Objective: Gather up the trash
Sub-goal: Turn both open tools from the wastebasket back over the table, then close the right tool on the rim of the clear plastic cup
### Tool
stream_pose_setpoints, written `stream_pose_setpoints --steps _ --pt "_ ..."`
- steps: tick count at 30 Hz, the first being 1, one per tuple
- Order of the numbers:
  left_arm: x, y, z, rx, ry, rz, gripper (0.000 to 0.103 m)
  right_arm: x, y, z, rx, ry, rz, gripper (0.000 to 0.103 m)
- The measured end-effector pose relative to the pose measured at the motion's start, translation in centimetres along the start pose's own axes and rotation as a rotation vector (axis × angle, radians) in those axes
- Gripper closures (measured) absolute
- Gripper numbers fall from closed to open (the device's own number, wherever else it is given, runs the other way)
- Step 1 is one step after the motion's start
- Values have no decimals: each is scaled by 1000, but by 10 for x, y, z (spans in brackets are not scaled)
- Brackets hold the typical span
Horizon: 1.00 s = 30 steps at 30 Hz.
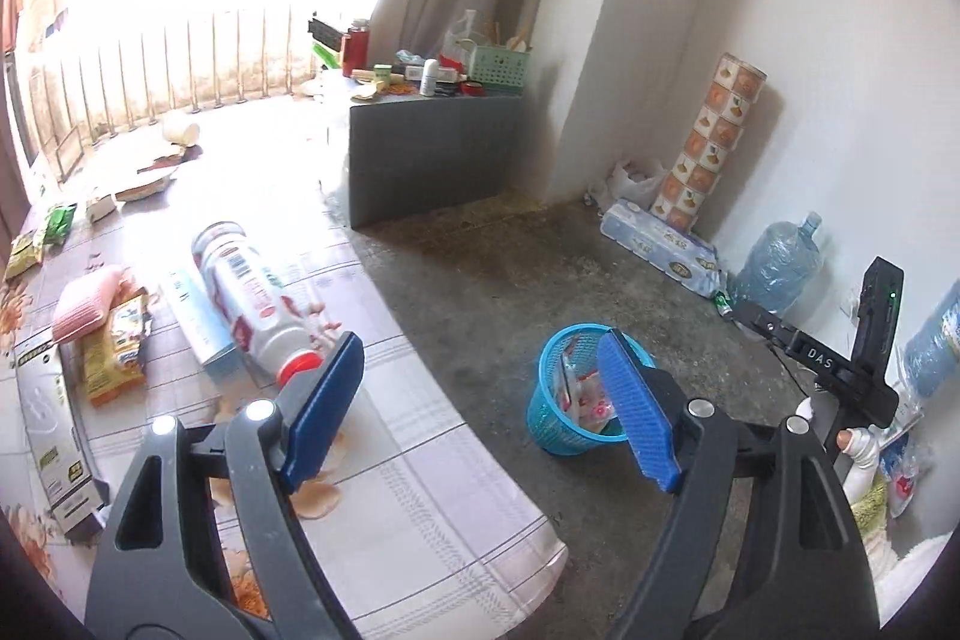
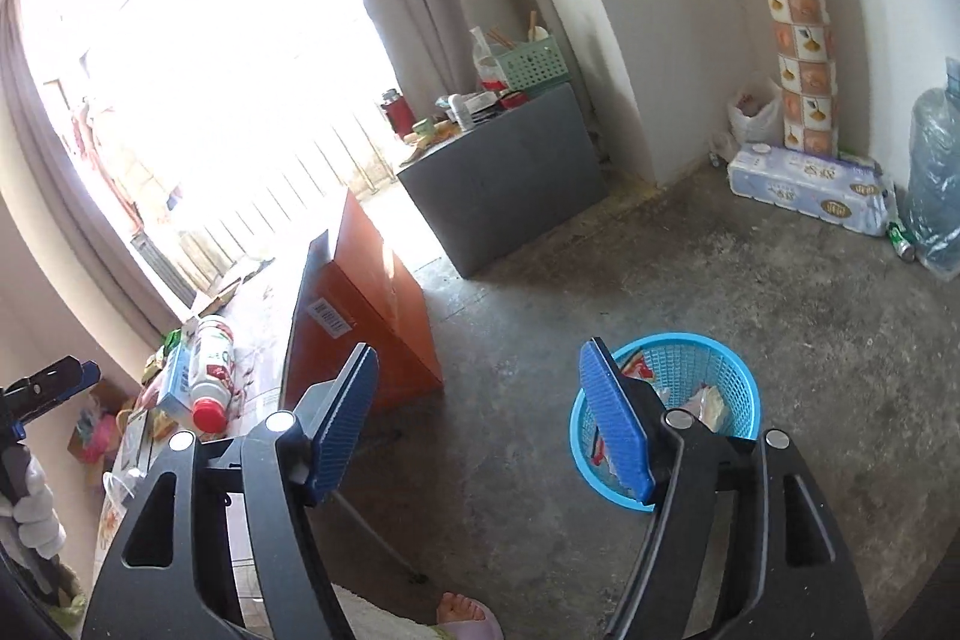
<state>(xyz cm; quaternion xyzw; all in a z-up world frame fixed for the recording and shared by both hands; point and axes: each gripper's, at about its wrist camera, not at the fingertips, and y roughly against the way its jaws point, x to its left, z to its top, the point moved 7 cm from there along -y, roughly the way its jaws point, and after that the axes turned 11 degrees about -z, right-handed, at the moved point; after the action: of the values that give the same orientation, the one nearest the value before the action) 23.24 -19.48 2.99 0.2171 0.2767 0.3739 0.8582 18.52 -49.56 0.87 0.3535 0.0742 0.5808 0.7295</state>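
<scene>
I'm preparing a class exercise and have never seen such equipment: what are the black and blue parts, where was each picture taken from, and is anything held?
A person carries one hand-held gripper in each hand, each with a camera looking along its two blue-padded fingers. One picture comes from the left hand-held gripper, the other from the right hand-held gripper. Both are open and hold nothing. On the table lie a plastic bottle with a red cap, a carton and snack packets. On the floor stands a blue basket with wrappers already inside.
</scene>
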Motion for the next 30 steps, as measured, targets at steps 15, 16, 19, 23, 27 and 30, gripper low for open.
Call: stream_pose_setpoints --steps 15,16,19,23,27,30 --pt "183 204 -143 -144 388 435 24 285 31 -86 192 399 399 10" --pt "189 209 -153 -145 405 443 24 301 32 -99 214 440 402 10" --pt "202 220 -174 -153 431 466 24 342 28 -133 263 546 384 10" --pt "213 224 -195 -163 451 470 24 386 13 -160 299 657 321 21" --pt "216 222 -209 -170 441 454 24 411 2 -175 279 767 241 33" --pt "219 224 -218 -173 446 442 24 416 -5 -180 264 813 182 38"
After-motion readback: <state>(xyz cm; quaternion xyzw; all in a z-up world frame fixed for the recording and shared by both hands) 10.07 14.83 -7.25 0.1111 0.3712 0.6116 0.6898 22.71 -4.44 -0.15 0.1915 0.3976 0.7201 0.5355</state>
